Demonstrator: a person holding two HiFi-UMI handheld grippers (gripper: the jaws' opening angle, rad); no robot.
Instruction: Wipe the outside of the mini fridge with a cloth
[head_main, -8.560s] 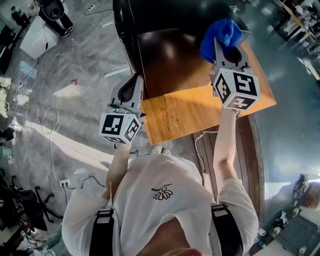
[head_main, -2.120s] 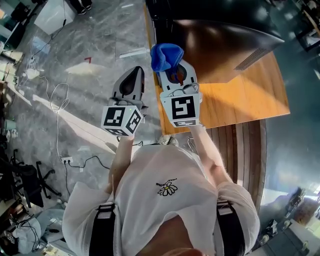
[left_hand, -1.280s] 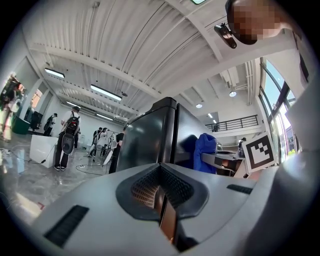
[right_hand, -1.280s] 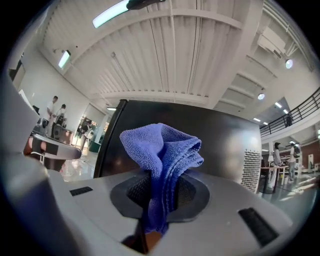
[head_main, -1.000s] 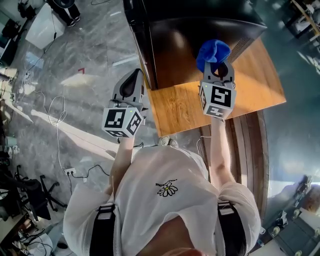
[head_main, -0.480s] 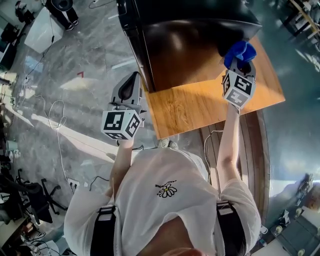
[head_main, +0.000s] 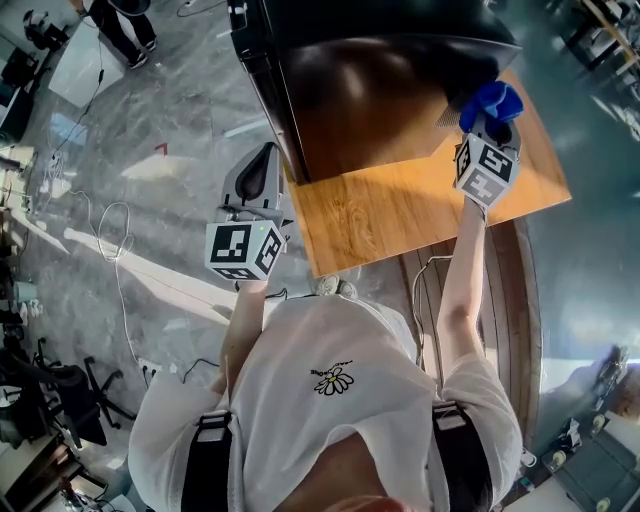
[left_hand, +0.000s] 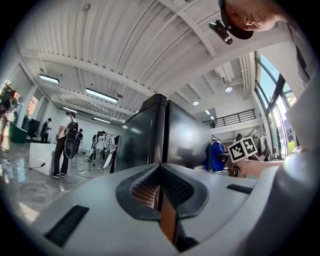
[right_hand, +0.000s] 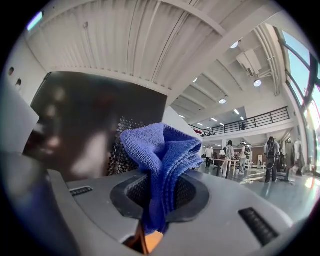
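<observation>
The black mini fridge (head_main: 370, 90) stands on a wooden table (head_main: 400, 215). A folded blue cloth (right_hand: 160, 150) is at its right side, just beside the perforated vent grille (right_hand: 117, 150), pinched between the fingers (right_hand: 192, 192) of the right gripper (head_main: 487, 118). The left gripper (head_main: 262, 160) hangs over the grey floor (head_main: 150, 120) off the table's left edge, its fingers (left_hand: 145, 187) pressed together on nothing
</observation>
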